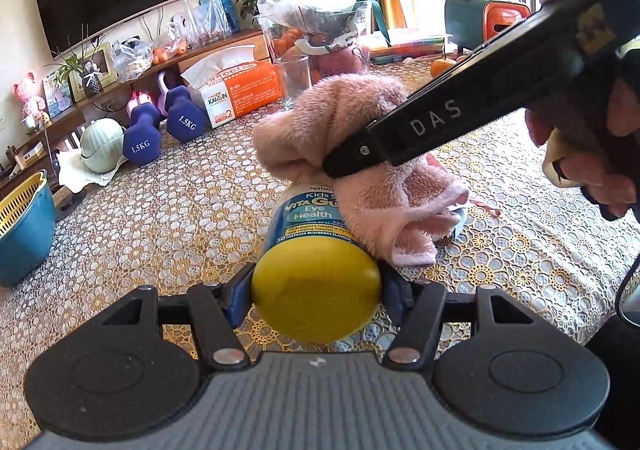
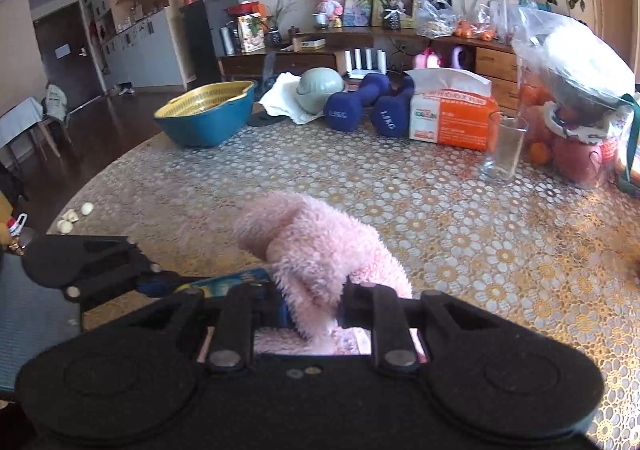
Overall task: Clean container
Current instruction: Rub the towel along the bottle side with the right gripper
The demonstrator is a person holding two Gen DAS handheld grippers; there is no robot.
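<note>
A vitamin bottle (image 1: pixel 308 215) with a blue label and yellow lid (image 1: pixel 316 286) lies on its side, lid toward the left wrist camera. My left gripper (image 1: pixel 316 290) is shut on the lid. A fluffy pink cloth (image 1: pixel 352 137) drapes over the bottle's far end. My right gripper (image 1: pixel 348 165) reaches in from the upper right and presses into the cloth. In the right wrist view that gripper (image 2: pixel 312 310) is shut on the pink cloth (image 2: pixel 316 246), with the bottle's label (image 2: pixel 228 282) showing just left of it and the left gripper (image 2: pixel 80 270) further left.
On the patterned tablecloth (image 1: pixel 160 217) stand two purple dumbbells (image 1: pixel 160 129), a tissue box (image 1: pixel 236 89), a clear glass (image 1: pixel 296 79), a bagged jar of fruit (image 1: pixel 316 21), a green helmet (image 1: pixel 100 145) and a blue-and-yellow basket (image 1: pixel 20 226). A hand (image 1: pixel 580 153) holds the right gripper.
</note>
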